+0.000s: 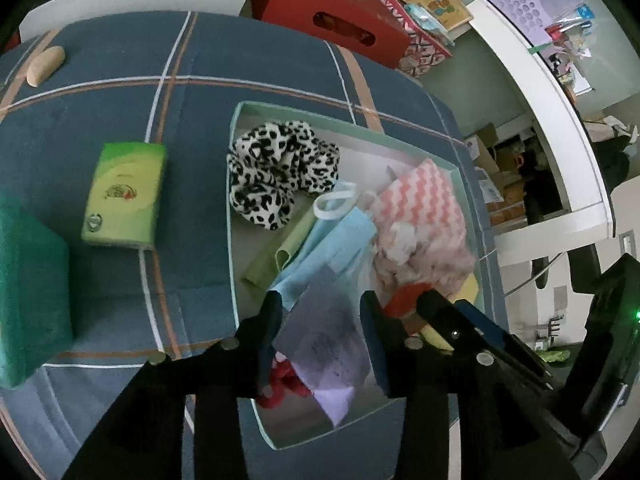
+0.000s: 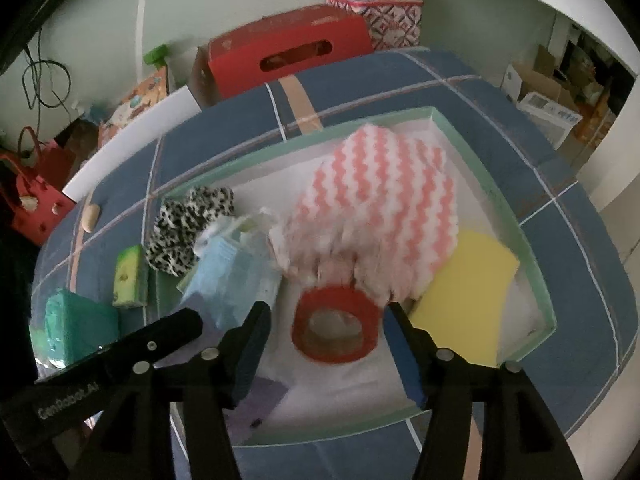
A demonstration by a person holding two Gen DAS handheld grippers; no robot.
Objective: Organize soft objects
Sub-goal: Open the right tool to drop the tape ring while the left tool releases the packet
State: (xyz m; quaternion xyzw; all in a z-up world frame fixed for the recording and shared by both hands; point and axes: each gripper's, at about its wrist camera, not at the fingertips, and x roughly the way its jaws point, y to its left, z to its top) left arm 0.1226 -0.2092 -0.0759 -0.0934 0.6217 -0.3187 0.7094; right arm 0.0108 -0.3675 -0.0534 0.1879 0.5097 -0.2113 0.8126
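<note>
We see the left hand-held gripper w/ jaws partly apart, purple cloth loose btwn them, over the mint tray. Right hand-held gripper gapes wide around the red tape roll, not pinching it, pink-striped cloth just beyond.

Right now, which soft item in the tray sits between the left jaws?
The purple-grey cloth, lying between the left gripper jaws. The light blue face mask and pink zigzag cloth lie farther out in the tray.
</note>
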